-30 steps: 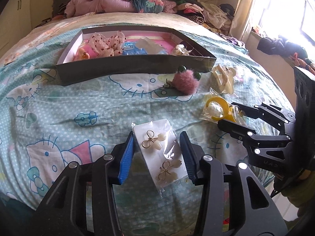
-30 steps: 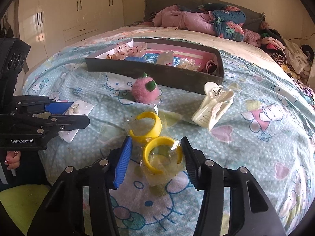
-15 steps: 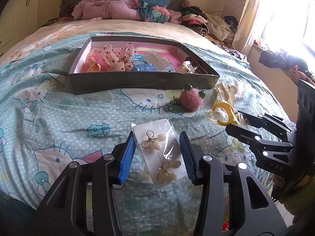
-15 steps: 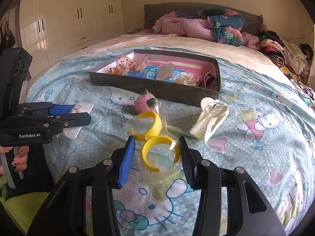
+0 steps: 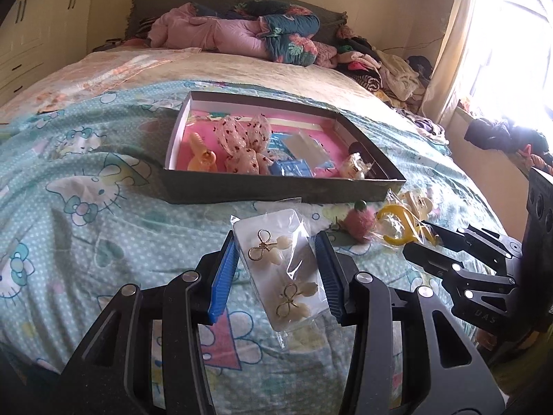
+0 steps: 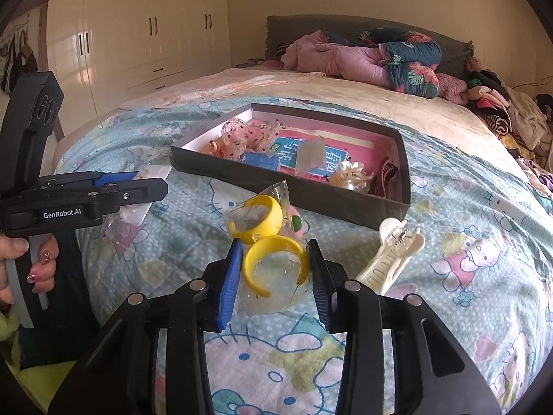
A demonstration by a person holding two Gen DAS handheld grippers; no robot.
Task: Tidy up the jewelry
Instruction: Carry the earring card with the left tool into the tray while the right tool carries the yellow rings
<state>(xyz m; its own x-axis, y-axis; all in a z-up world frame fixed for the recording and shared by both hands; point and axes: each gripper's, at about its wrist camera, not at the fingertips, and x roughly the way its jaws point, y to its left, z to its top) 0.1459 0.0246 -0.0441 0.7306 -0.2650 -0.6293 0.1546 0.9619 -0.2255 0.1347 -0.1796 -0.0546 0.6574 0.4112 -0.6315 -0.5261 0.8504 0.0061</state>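
Your left gripper grips a bagged earring card above the bed. Your right gripper clamps a bagged yellow bangle. Beyond them, a cream hair claw lies before the open box.
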